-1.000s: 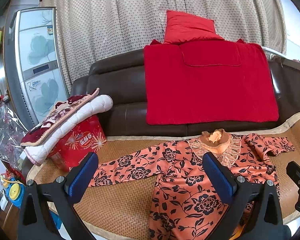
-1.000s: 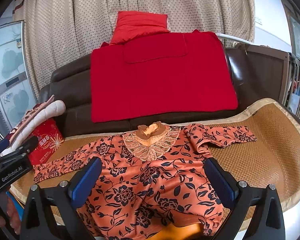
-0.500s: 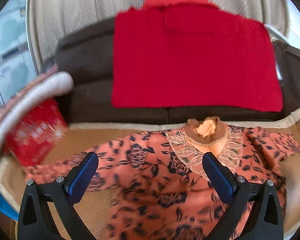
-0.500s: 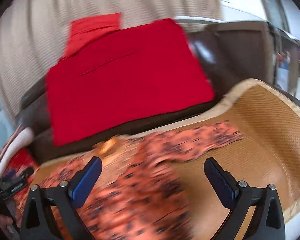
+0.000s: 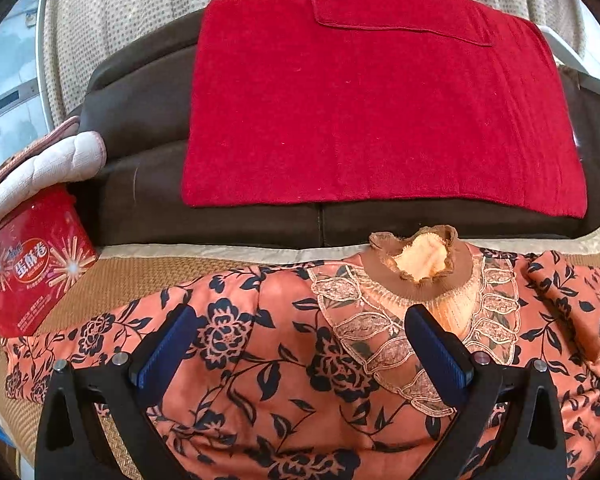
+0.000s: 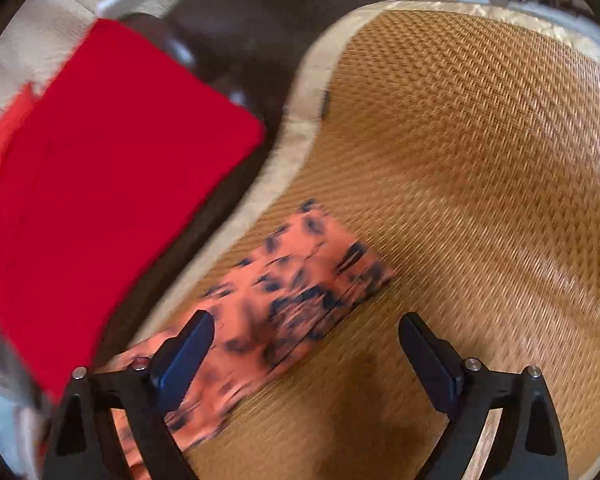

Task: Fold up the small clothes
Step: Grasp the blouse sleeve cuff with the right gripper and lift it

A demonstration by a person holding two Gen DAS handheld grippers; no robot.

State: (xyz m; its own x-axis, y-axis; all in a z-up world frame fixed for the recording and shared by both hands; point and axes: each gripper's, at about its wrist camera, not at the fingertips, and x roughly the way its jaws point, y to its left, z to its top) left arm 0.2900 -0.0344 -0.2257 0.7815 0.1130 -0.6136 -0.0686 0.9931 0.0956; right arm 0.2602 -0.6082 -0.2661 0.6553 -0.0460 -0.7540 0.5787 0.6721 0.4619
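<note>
Right claw (image 6: 306,346) now over seemingly blurred sleeve (image 6: 300,276)

Left wrist view close over blouse (image 5: 284,344) facing sofa (image 5: 140,120), right view angled onto its sleeve (image 6: 300,276)

The right gripper (image 6: 306,354) has its 2 fingers spread wide above the woven mat (image 6: 480,168); the floral sleeve (image 6: 292,280) lies blurred past the left finger.

- Red blanket (image 5: 372,108) draped over brown sofa (image 5: 140,120), upper centre.
- Red tin (image 5: 28,264) at left edge, quilted pad (image 5: 40,168) on top.
- Woven mat (image 6: 480,160) underneath.
</note>
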